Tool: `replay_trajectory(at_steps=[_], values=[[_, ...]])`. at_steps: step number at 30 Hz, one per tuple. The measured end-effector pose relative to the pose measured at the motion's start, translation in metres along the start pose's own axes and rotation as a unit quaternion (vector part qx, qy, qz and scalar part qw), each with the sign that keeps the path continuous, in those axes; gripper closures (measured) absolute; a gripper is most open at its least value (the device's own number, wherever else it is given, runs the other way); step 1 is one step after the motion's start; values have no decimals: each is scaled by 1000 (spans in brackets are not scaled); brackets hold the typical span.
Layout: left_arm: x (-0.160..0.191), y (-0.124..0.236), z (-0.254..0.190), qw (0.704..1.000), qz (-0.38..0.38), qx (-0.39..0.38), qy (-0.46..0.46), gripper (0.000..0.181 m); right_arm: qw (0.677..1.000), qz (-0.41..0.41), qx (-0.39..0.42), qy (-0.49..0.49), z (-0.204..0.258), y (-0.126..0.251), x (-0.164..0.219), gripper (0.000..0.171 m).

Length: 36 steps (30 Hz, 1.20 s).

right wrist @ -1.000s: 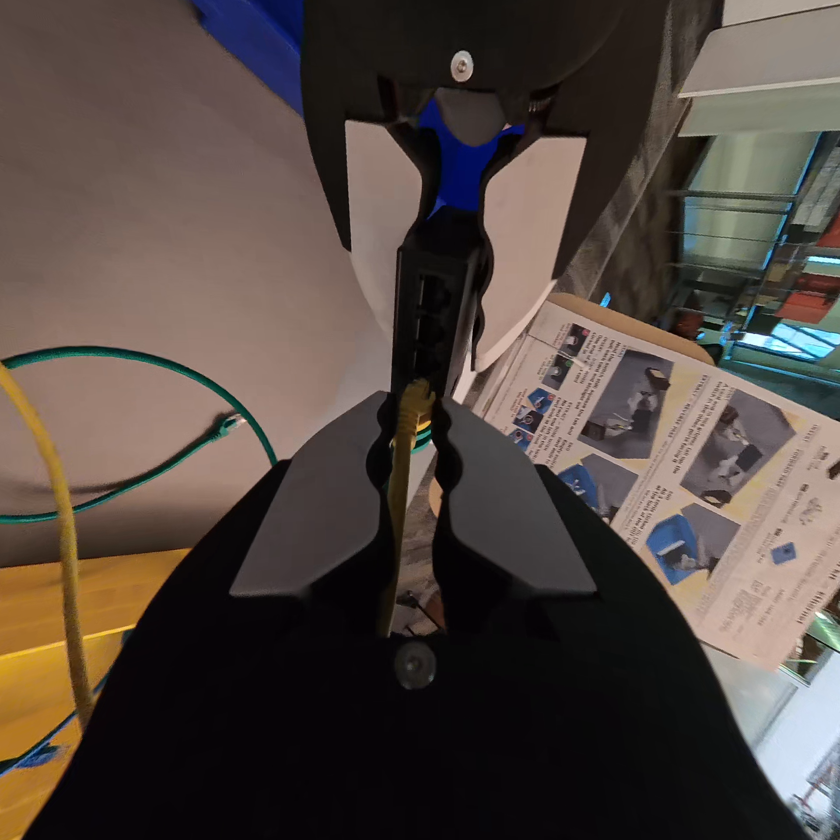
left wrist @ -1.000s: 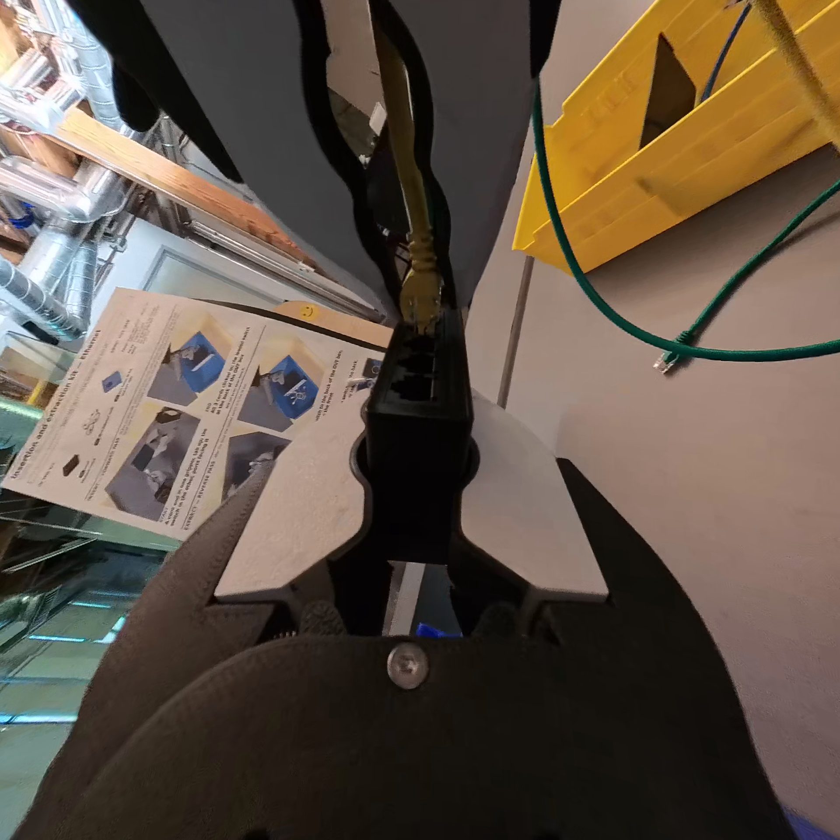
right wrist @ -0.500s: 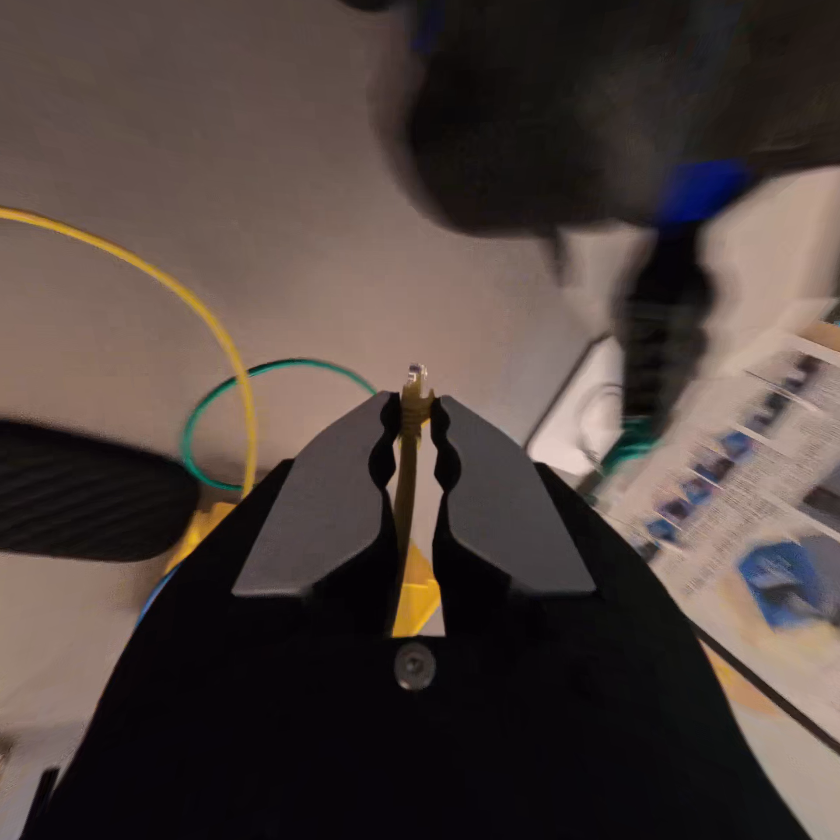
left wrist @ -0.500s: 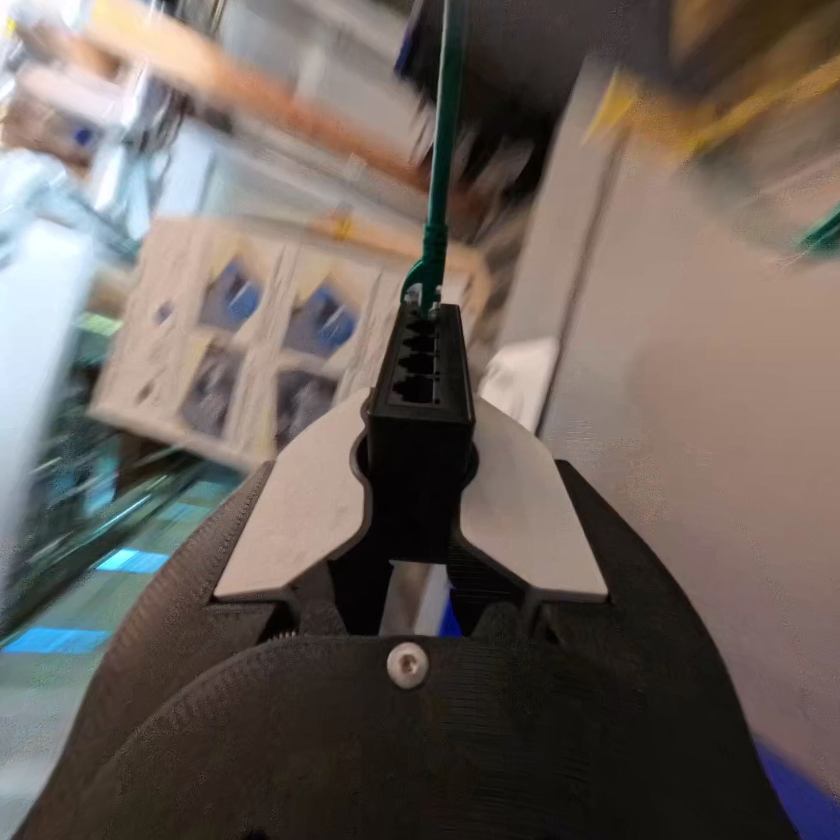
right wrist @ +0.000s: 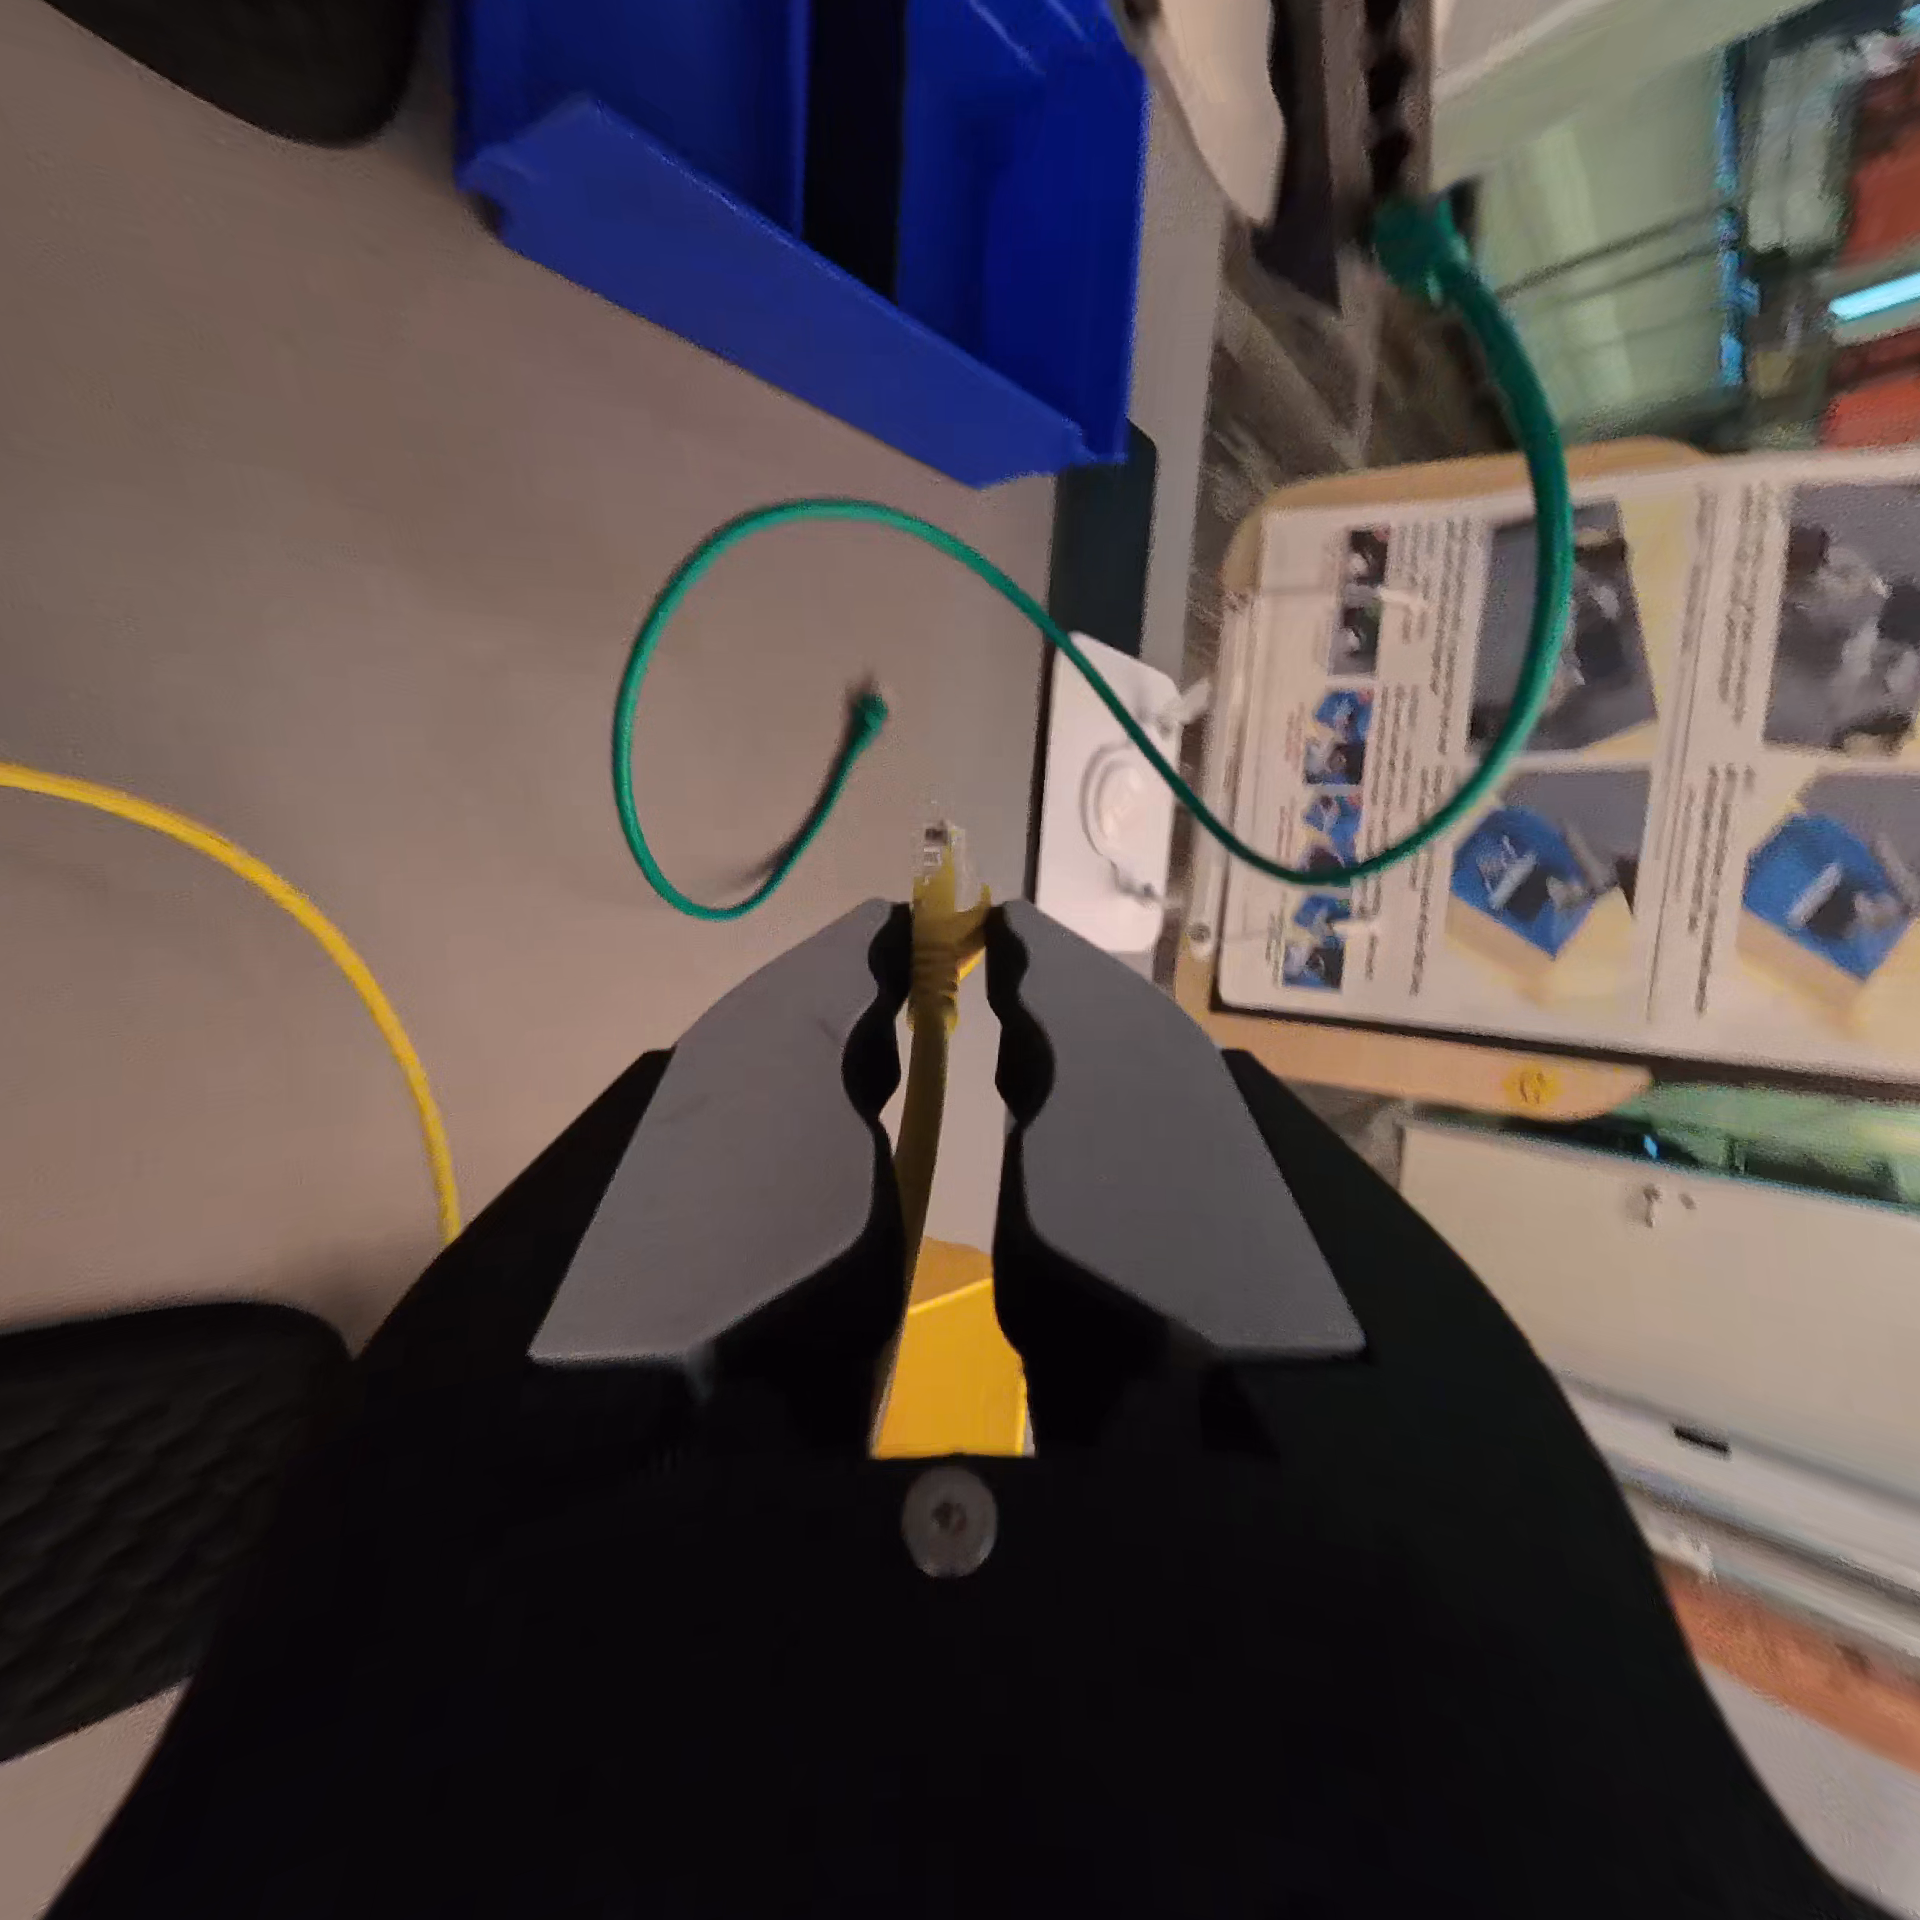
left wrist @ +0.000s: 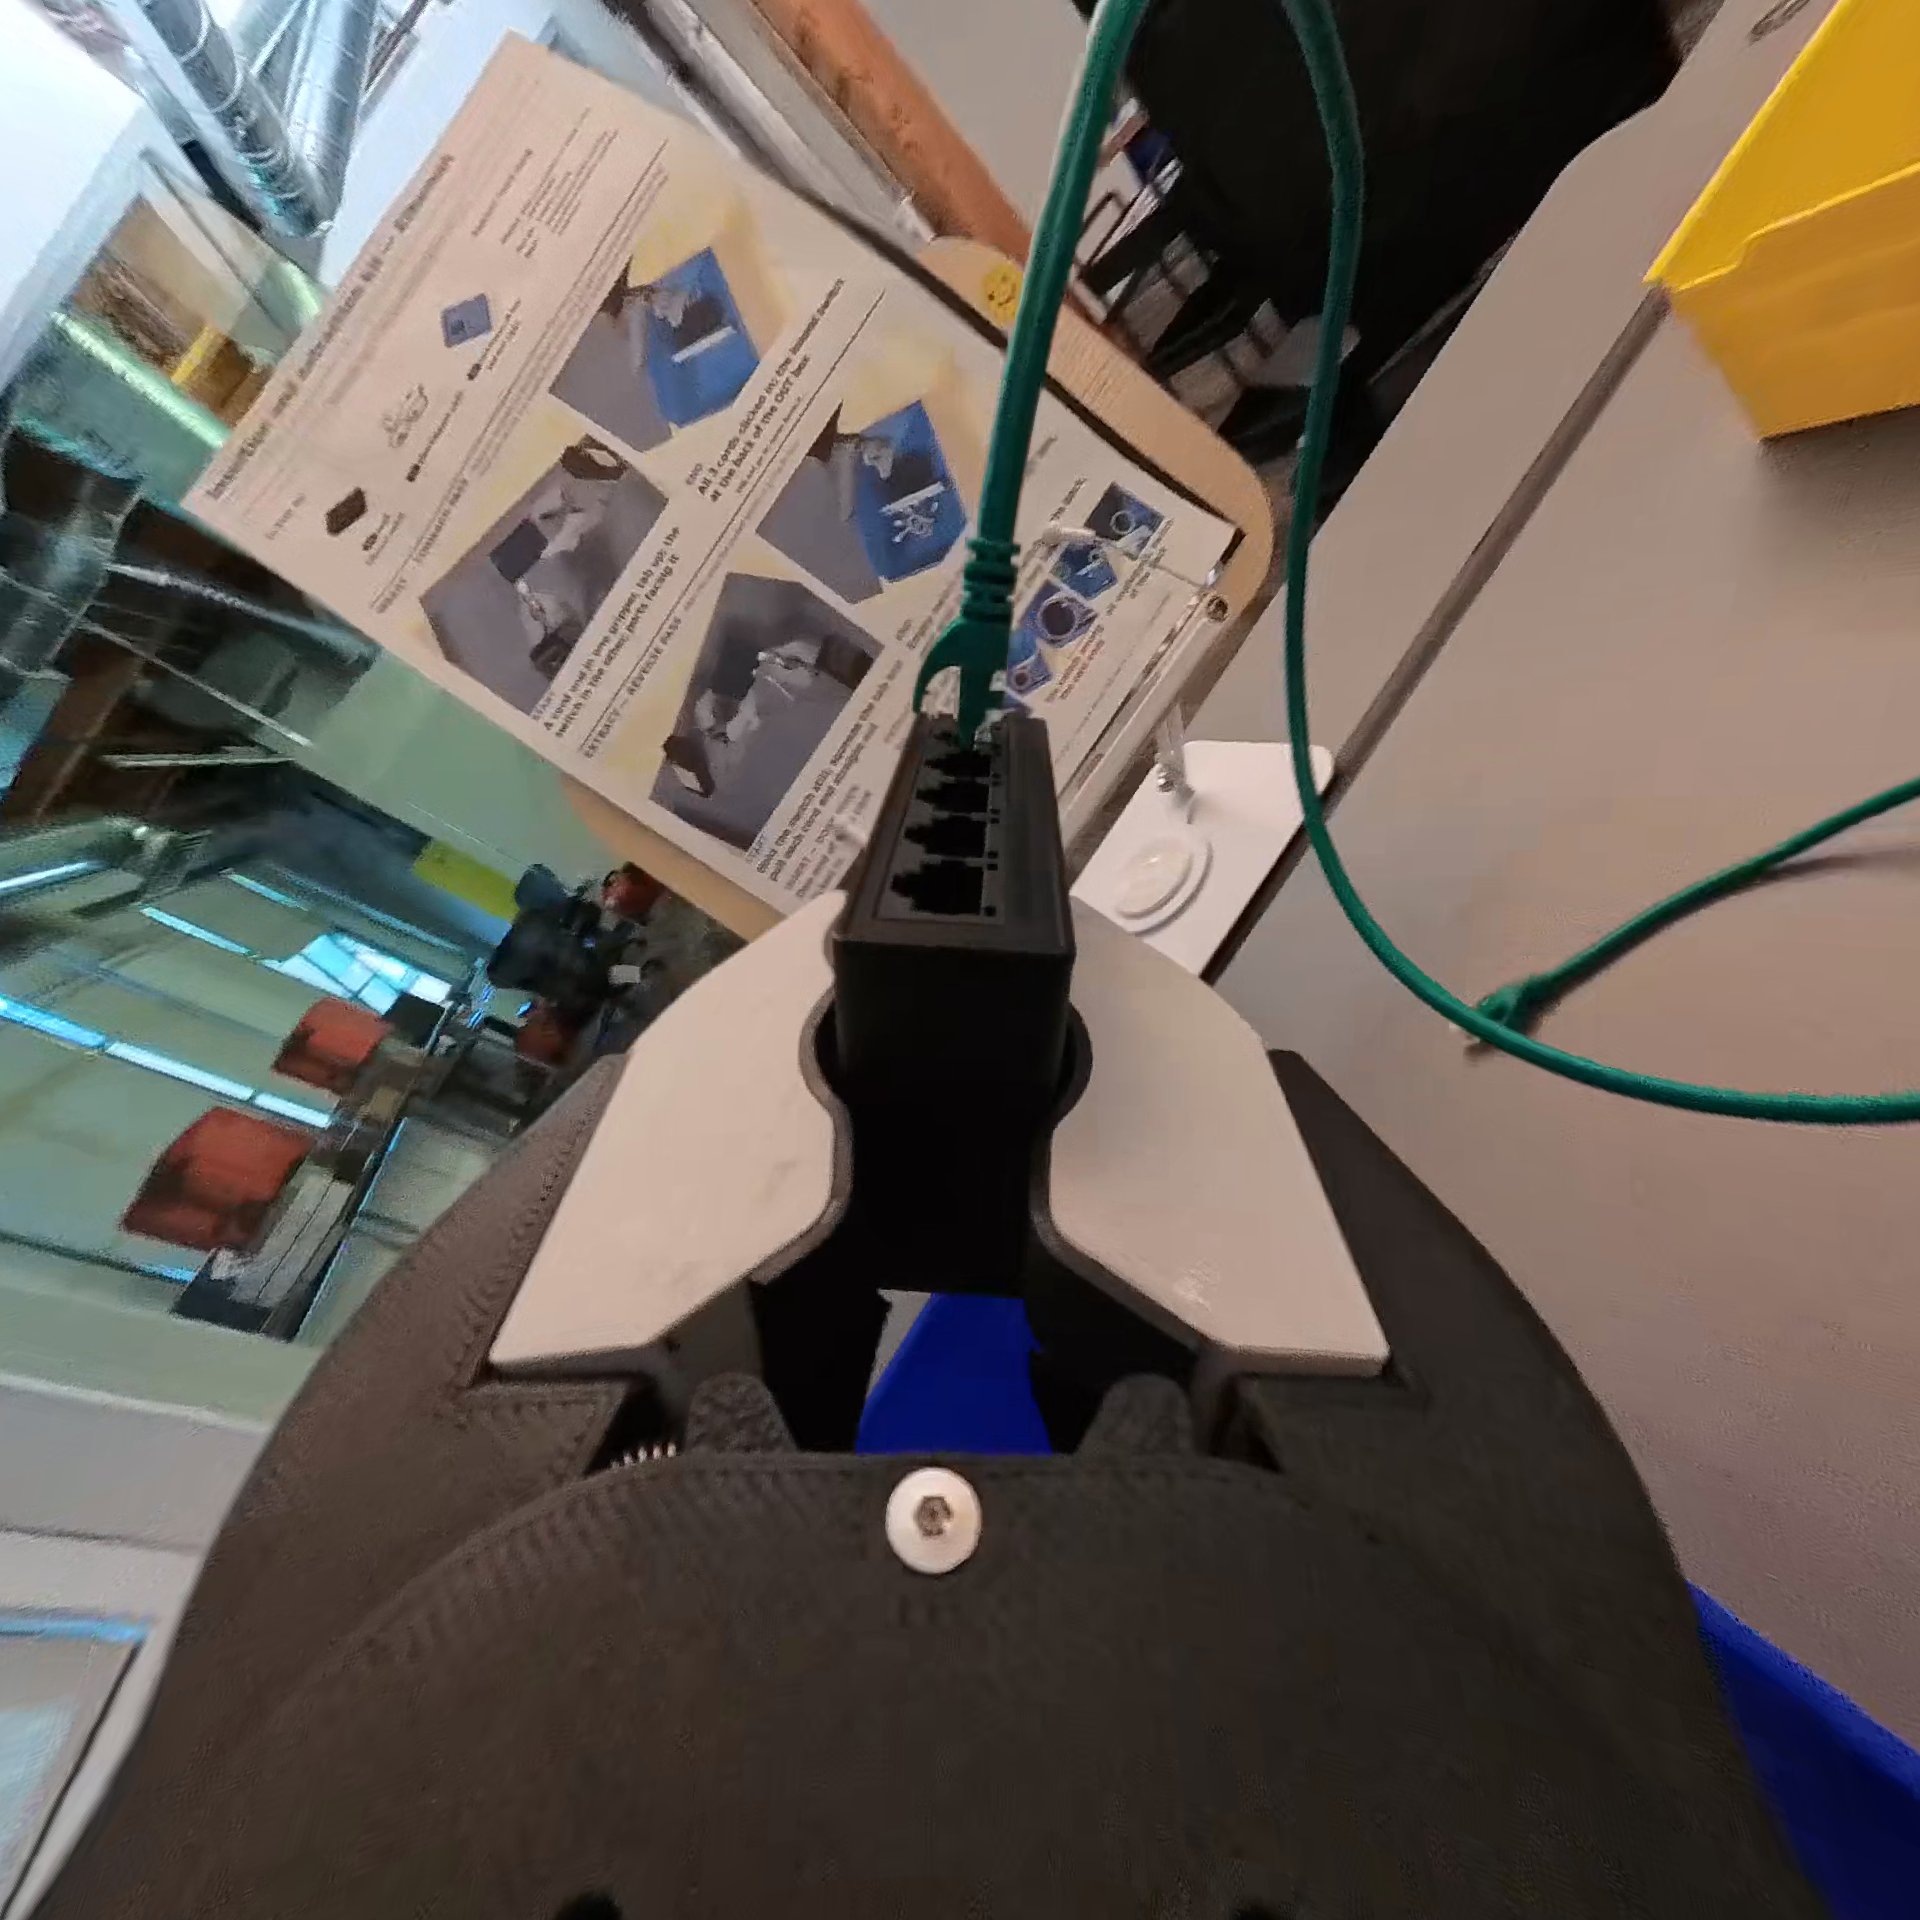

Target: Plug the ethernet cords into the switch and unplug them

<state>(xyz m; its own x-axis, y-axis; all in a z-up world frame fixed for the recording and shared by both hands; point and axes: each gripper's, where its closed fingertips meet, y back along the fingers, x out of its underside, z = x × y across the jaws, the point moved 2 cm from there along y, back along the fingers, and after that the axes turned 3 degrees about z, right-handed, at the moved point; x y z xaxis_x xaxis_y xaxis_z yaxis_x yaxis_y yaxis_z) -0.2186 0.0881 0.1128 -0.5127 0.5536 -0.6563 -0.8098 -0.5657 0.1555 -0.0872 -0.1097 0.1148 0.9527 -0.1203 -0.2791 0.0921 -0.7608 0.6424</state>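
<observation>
Left gripper (left wrist: 951, 1023) clenched on black rectangular network switch (left wrist: 956, 935), thin green ethernet cord (left wrist: 987, 582) in its far port | right gripper (right wrist: 940, 920) clenched on yellow ethernet cord (right wrist: 940, 935), plug free | step: unplugging | next: likely drop yellow, pull green.

Green cord (left wrist: 1311, 582) ran off frame top; its far plug (right wrist: 864, 715) smeared by blur. Switch (left wrist: 956, 940) base hidden between fingers (left wrist: 686, 1122). Yellow cord (right wrist: 343, 966) cut at left edge.
</observation>
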Motion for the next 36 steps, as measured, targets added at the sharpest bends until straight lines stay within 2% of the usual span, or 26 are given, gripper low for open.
replay_trajectory(at_steps=[5, 7, 11, 14, 16, 20, 27, 31, 36], values=[[2, 3, 3, 1000, 6, -10, -11, 151, 991, 33, 73, -110, 6, -22, 50, 156], [3, 1, -1, 1000, 12, 0, -15, 151, 984, 35, 33, -169, 34, -39, 60, 156], [5, -3, -7, 999, 23, 10, -26, 151, 982, 125, 11, -143, 97, -69, 86, 156], [4, -6, -11, 999, 27, 18, -30, 151, 978, 164, 23, -124, 97, -68, 97, 156], [3, -7, -13, 999, 28, 17, -37, 151, 980, 162, 42, -105, 71, -46, 87, 155], [3, -6, -12, 999, 28, 17, -36, 151, 978, 166, 97, -83, -5, 28, 55, 155], [7, -2, -6, 999, 30, 10, -26, 151, 950, 237, 195, -65, -143, 156, 23, 156], [9, -2, -5, 999, 31, 12, -20, 151, 919, 300, 240, -89, -211, 212, 37, 156], [10, -4, -6, 999, 33, 14, -18, 151, 868, 393, 281, -113, -259, 270, 73, 155]])
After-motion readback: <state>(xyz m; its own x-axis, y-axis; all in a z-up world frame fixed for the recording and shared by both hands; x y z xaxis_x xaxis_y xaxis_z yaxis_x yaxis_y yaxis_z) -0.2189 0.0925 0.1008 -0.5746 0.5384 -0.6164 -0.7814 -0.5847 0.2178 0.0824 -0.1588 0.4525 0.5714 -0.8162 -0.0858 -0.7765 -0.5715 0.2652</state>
